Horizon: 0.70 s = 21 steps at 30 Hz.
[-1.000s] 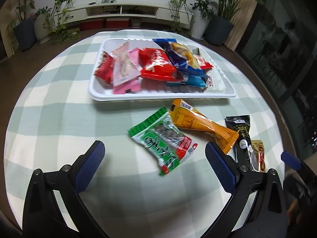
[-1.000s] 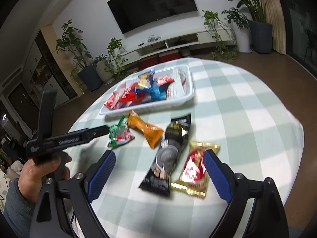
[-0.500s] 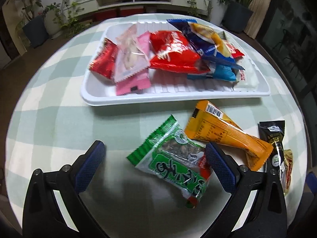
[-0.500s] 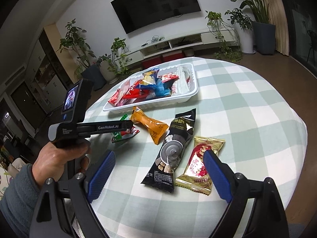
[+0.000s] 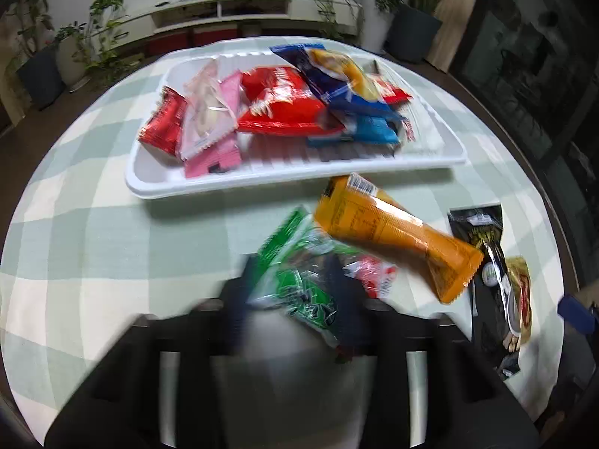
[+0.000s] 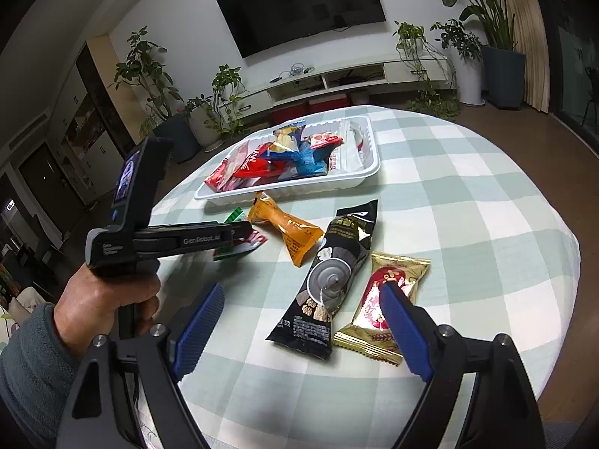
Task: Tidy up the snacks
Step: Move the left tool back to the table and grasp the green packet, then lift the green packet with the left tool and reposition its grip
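Note:
My left gripper (image 5: 295,295) is shut on the green snack packet (image 5: 299,262), its fingers blurred on both sides of it; it also shows in the right wrist view (image 6: 239,237) with the green packet (image 6: 234,217) in its tip. An orange packet (image 5: 397,235) lies just right of it, then a black packet (image 5: 490,277) and a gold packet (image 5: 522,295). The white tray (image 5: 262,177) behind holds several snacks. My right gripper (image 6: 299,321) is open and empty, above the near ends of the black packet (image 6: 329,277) and gold packet (image 6: 385,299).
The round table has a green and white checked cloth (image 6: 468,202). The white tray (image 6: 368,172) sits at its far side. A TV unit and potted plants (image 6: 498,37) stand beyond the table. The person's left hand (image 6: 105,299) holds the left gripper.
My left gripper has closed on the green packet, after moving forward over it. My right gripper has stayed open and moved slightly closer to the black and gold packets.

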Tool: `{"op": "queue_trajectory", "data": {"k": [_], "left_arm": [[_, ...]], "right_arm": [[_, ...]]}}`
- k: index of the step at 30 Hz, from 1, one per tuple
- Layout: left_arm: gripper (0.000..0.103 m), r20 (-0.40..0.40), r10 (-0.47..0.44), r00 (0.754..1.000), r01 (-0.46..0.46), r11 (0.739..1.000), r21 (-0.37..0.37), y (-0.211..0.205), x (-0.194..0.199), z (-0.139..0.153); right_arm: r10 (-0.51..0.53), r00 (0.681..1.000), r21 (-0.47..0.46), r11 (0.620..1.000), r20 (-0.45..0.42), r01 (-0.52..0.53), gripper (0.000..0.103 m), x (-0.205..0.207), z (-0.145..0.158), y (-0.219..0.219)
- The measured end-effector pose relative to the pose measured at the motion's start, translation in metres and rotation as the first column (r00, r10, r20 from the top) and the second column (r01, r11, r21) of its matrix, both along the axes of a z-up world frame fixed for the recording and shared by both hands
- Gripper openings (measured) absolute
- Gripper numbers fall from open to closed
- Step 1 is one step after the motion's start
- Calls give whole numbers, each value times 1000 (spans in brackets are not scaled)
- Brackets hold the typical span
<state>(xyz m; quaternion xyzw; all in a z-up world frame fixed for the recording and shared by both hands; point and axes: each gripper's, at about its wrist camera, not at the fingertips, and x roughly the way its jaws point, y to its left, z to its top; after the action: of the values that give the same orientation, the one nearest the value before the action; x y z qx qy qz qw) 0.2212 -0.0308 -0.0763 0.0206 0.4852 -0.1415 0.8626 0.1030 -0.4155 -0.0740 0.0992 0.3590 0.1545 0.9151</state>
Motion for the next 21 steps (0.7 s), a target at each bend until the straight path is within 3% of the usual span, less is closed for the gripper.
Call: {"op": "queue_trajectory", "data": {"k": [9,16,21], "left_arm": [[29,2,-62,998,62,998,-16,-10,-10,-2],[11,-4,-127,992,126,989,-75,1,-31,4],[10,0,-128,992,128,989,-73,12,-39,7]], "right_arm": [[6,1000,-19,1000,-8,-6,80,2,-2,3],[17,1000,-30,999,-10,-17,75,1,-1,6],[19,1000,-39,999,-6,-19,75,2,2,7]]}}
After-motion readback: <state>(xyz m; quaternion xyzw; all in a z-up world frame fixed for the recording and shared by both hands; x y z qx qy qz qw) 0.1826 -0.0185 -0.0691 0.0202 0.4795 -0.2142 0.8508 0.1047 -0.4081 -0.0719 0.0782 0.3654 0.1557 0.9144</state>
